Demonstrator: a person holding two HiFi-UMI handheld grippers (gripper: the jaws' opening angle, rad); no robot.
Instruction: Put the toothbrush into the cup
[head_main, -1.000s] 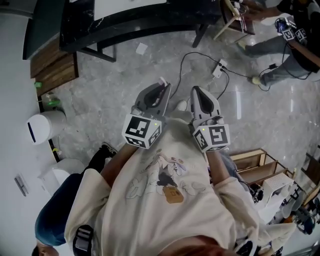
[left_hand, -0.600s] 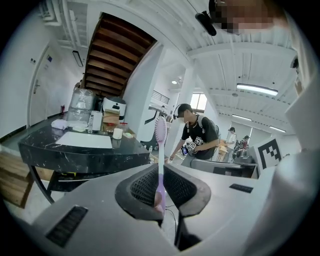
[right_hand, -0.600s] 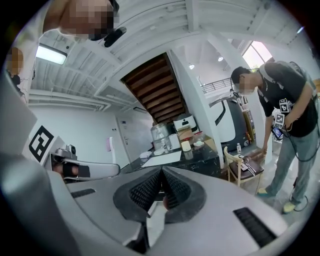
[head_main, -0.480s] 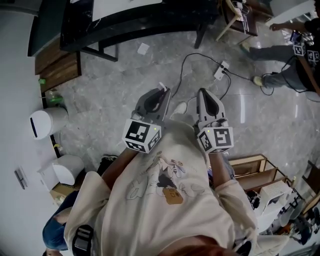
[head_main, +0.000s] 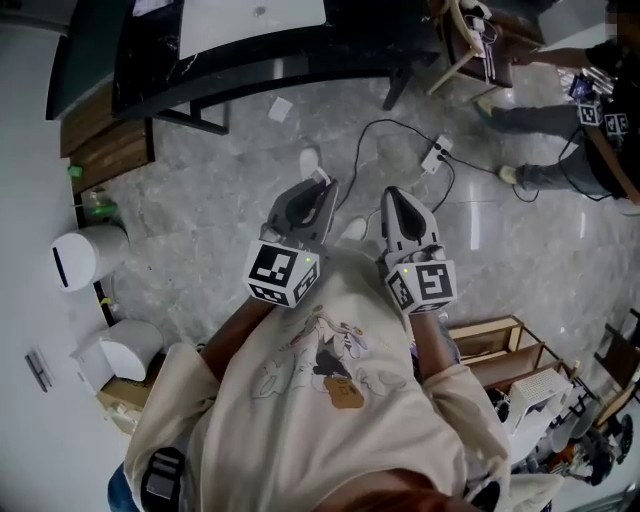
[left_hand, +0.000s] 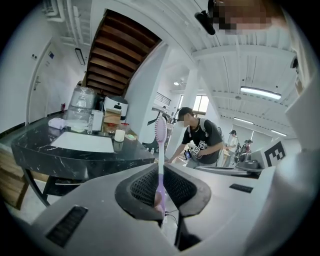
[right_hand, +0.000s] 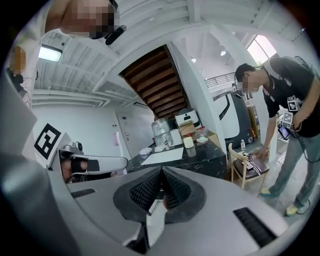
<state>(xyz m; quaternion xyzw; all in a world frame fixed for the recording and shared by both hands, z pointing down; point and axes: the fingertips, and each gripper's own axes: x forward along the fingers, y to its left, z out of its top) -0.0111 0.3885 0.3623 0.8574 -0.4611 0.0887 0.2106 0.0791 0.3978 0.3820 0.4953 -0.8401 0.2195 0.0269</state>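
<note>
The left gripper (head_main: 320, 186) has its fingers clenched on the pale purple toothbrush (left_hand: 160, 150), which stands upright between them, bristles on top. The right gripper (head_main: 393, 195) has its fingers pressed together, empty. A white cup (right_hand: 188, 142) stands on the black desk (right_hand: 200, 156), well apart.

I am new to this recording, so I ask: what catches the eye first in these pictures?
A lilac toothbrush stands upright, clamped in the left gripper. Beyond it, to the left, is a black marble table bearing a white sheet. The right gripper is shut and empty.
</note>
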